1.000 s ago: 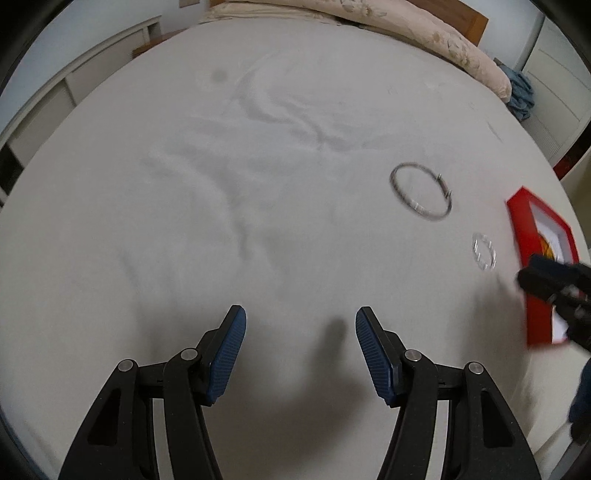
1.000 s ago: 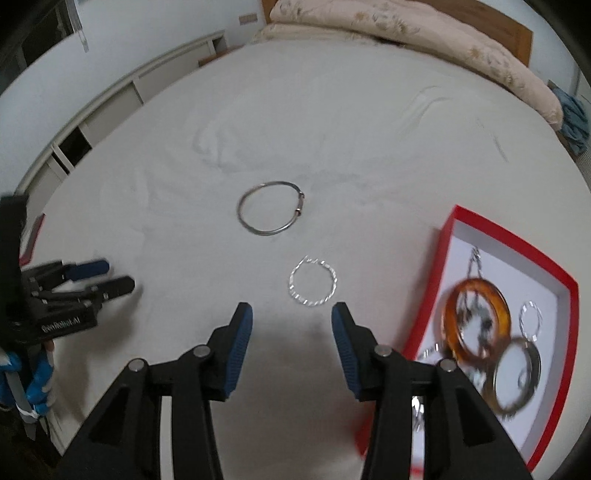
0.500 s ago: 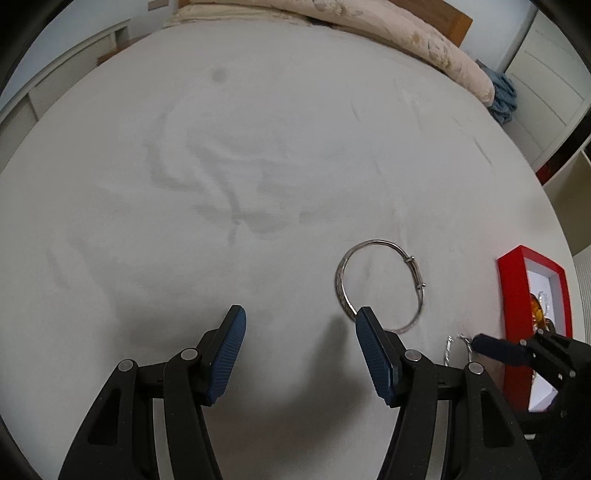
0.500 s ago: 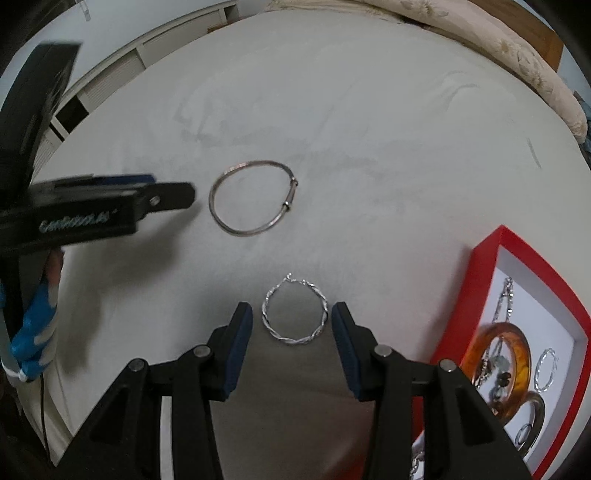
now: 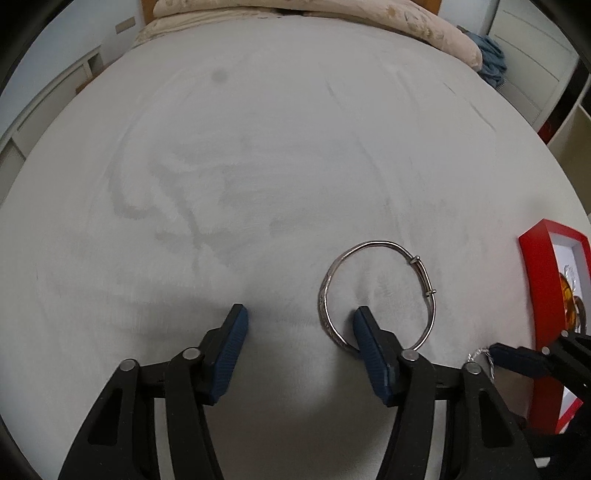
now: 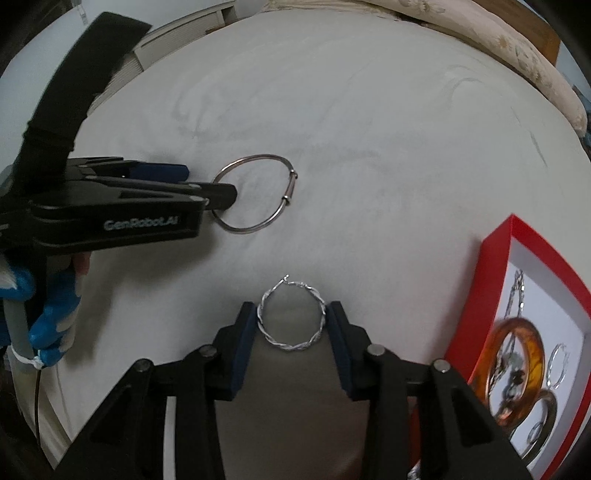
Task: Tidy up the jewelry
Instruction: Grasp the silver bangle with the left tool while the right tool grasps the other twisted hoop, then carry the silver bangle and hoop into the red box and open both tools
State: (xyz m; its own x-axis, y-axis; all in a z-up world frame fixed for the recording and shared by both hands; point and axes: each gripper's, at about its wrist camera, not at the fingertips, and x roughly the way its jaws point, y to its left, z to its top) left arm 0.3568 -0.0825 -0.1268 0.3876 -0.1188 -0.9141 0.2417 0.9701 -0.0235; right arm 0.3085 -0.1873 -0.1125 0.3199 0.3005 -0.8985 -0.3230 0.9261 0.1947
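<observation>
A thin silver bangle (image 5: 376, 295) lies flat on the white bed; it also shows in the right wrist view (image 6: 255, 194). My left gripper (image 5: 299, 325) is open, its right finger set inside the bangle's ring and the near rim between the fingers. A small twisted silver hoop (image 6: 292, 320) lies between the open fingers of my right gripper (image 6: 291, 319), which straddle it, close to both sides. The red jewelry box (image 6: 524, 332) with a white lining holds an amber ring (image 6: 517, 365) and several other pieces. The box also shows in the left wrist view (image 5: 554, 295).
The white bed surface (image 5: 258, 166) stretches ahead, with a floral quilt (image 5: 369, 18) at its far end. White cabinets (image 6: 184, 33) stand to the left of the bed. The left gripper's body (image 6: 110, 214) fills the left of the right wrist view.
Both grippers moved forward and down. The left now has one finger inside the bangle; the right now straddles the twisted hoop.
</observation>
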